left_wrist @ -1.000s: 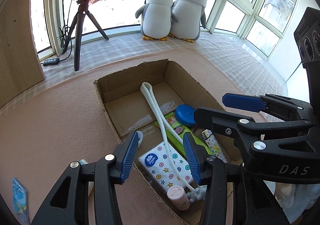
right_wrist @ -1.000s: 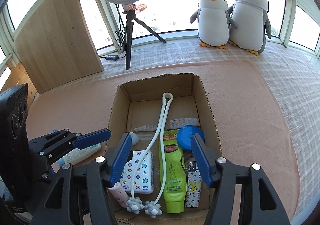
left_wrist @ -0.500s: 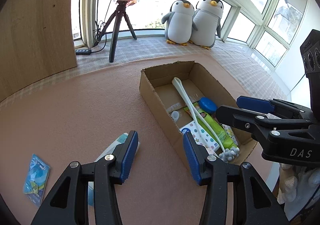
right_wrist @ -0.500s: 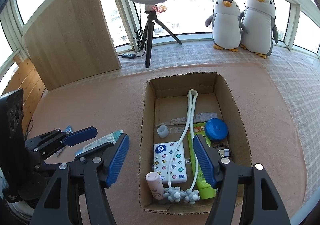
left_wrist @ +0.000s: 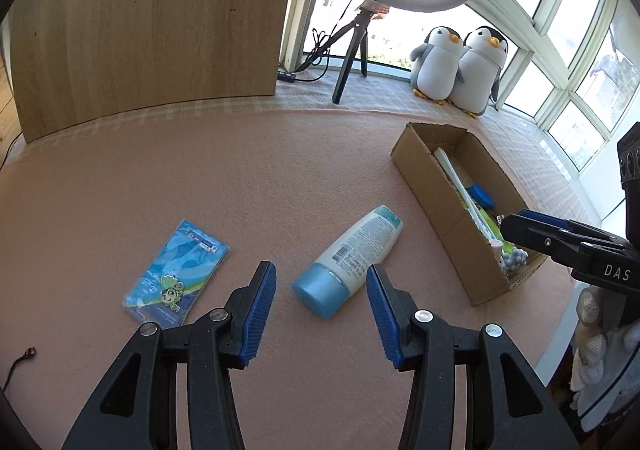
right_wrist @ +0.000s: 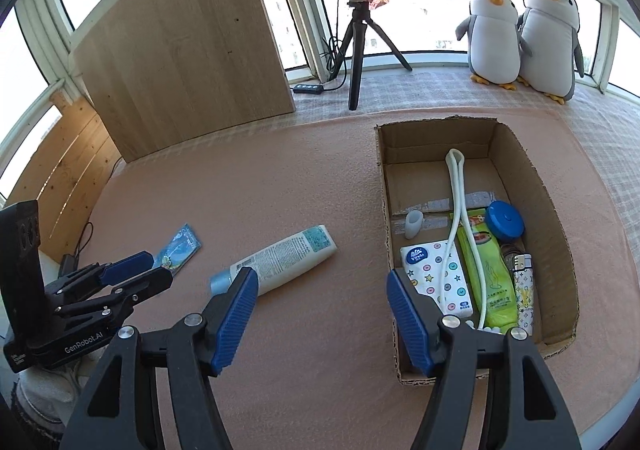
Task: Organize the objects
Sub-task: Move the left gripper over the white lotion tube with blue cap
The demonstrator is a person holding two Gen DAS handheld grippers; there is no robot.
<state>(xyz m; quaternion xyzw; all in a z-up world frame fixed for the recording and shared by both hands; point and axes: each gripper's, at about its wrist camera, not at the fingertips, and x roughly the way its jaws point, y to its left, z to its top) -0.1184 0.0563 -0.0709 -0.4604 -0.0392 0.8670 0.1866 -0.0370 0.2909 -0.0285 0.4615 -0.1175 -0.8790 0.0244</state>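
A: Tube [left_wrist: 352, 258], white w/ blue cap, lies flat on the mat [left_wrist: 240, 178], left of the box [left_wrist: 448, 226], well apart from it. Left gripper [left_wrist: 320, 306] hangs over the cap end, jaws wide, holding nothing.

B: Right gripper [right_wrist: 320, 318]?

A: Also wide open, empty, betw. tube and box.

B: Risks?

A: Probably a slip: the cap is round and slick, so a grip there could squirt the tube out or roll it. The packet [left_wrist: 176, 270], further left of the box, still waits.

B: Box contents?

A: Massager [right_wrist: 460, 226], green tube [right_wrist: 488, 270], tissue pack [right_wrist: 432, 278], blue lid [right_wrist: 505, 220], lighter [right_wrist: 525, 290], small cup [right_wrist: 414, 224]. Near end crowded; far end bare.
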